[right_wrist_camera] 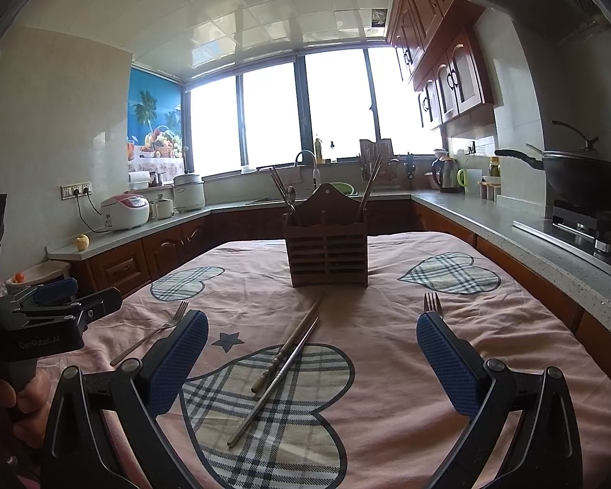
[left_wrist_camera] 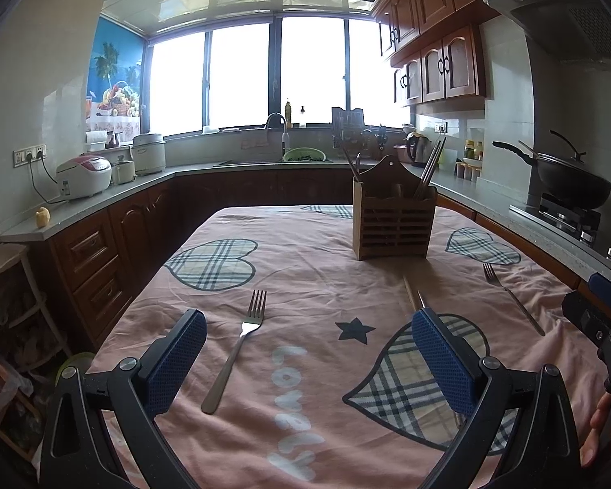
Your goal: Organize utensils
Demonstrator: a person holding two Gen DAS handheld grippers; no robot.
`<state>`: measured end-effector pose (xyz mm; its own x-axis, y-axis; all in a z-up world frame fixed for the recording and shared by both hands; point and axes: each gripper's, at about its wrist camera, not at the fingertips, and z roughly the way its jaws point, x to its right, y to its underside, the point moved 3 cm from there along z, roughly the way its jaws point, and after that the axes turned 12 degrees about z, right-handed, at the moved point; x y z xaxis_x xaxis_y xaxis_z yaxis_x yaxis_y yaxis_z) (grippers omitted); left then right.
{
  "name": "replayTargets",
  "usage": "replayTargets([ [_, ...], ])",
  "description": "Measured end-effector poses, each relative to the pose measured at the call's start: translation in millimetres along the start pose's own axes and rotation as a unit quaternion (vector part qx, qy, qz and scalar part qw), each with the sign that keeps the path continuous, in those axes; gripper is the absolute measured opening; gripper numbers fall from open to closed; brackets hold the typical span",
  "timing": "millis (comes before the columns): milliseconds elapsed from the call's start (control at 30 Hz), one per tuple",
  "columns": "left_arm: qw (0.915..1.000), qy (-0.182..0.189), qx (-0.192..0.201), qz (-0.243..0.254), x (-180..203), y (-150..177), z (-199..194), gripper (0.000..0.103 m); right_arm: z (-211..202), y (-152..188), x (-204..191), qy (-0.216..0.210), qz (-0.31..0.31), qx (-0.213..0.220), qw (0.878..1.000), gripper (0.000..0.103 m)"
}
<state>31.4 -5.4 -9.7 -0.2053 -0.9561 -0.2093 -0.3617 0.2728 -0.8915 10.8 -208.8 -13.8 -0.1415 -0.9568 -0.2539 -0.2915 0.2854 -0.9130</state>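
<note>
I am looking over a table (right_wrist_camera: 509, 350) draped in a pink cloth (left_wrist_camera: 313, 285) with plaid hearts, and both grippers are hovering above its near end. The wooden holder (left_wrist_camera: 393, 224) is standing well ahead of the fingers in both views, slightly right of centre from the left wrist and dead ahead from the right wrist, with chopsticks and a spoon already sticking up out of it.

My left gripper (left_wrist_camera: 309, 338) is hanging wide open and holding nothing; its blue pads (left_wrist_camera: 175, 360) are framing bare cloth and a fork (left_wrist_camera: 240, 344). That fork is lying between the fingers, closer to the left one, tines pointing away from me.

My right gripper (right_wrist_camera: 311, 340) is also gaping fully and gripping nothing. A pair of chopsticks (right_wrist_camera: 283, 371) is lying between its fingers on a plaid heart, one wooden and one metal, angled from lower left up toward the holder. A second fork (right_wrist_camera: 432, 305) is showing just beyond the tip of the right finger, tines pointing away; its handle is hidden behind that finger.
</note>
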Motion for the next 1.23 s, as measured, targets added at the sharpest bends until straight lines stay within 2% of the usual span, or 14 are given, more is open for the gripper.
replayTargets([
  [1233,0.9999,0.01,-0.011,0.006,20.2,-14.4,10.6,0.102,7.2,-5.8,4.6,-0.008,0.019,-0.011,1.0,0.103],
])
